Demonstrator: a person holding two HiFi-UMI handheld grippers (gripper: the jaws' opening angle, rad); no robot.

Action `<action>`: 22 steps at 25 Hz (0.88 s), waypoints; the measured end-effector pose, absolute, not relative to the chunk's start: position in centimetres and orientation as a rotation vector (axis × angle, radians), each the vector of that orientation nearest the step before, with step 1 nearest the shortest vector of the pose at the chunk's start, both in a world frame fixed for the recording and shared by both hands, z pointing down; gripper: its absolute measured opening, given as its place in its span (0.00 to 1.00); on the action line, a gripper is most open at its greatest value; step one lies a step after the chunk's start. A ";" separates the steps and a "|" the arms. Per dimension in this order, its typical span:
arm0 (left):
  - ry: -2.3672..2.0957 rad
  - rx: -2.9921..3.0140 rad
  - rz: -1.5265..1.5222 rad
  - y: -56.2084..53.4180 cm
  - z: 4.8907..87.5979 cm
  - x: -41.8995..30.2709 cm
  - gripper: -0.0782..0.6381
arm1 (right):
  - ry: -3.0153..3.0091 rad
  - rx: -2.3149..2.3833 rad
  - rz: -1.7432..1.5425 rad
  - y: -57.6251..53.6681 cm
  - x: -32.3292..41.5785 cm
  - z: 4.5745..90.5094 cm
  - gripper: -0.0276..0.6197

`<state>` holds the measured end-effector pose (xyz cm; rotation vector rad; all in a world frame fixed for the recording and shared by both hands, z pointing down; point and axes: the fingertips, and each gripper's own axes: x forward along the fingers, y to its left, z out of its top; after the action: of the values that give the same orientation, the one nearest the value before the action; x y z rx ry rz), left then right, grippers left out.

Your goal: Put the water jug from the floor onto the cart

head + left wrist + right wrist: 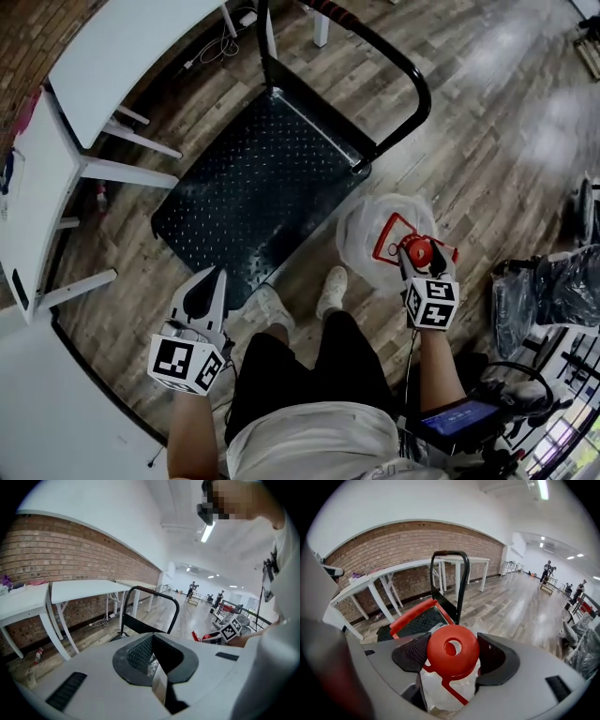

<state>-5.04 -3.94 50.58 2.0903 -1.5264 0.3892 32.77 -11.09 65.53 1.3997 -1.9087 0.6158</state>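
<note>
Right gripper view: water jug [440, 686] clamped inside right gripper [451, 654]

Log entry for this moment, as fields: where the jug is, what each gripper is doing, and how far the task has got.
water jug: clear with a red cap, beside the cart's right edge, not on the deck
right gripper: shut on the jug's red cap
left gripper: jaws slightly apart, nothing between them, by the cart's near edge
cart: black studded deck, handle at the far end
status: jug gripped, not yet on the cart
</note>
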 end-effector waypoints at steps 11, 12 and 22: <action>-1.610 2.195 0.278 -1.4 43.3 -10.9 0.11 | -1.989 1.438 0.627 -10.1 28.2 51.5 0.52; -1.624 2.192 0.268 -1.2 42.9 -11.6 0.11 | -2.003 1.412 0.600 -10.0 27.1 50.8 0.52; -1.786 2.109 0.194 1.6 40.9 -19.2 0.11 | -2.130 1.146 0.388 -11.3 15.6 46.0 0.52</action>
<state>-19.18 1.64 40.94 2.1087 -1.7857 0.1945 15.63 -11.28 45.97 1.1456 -2.1300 0.3877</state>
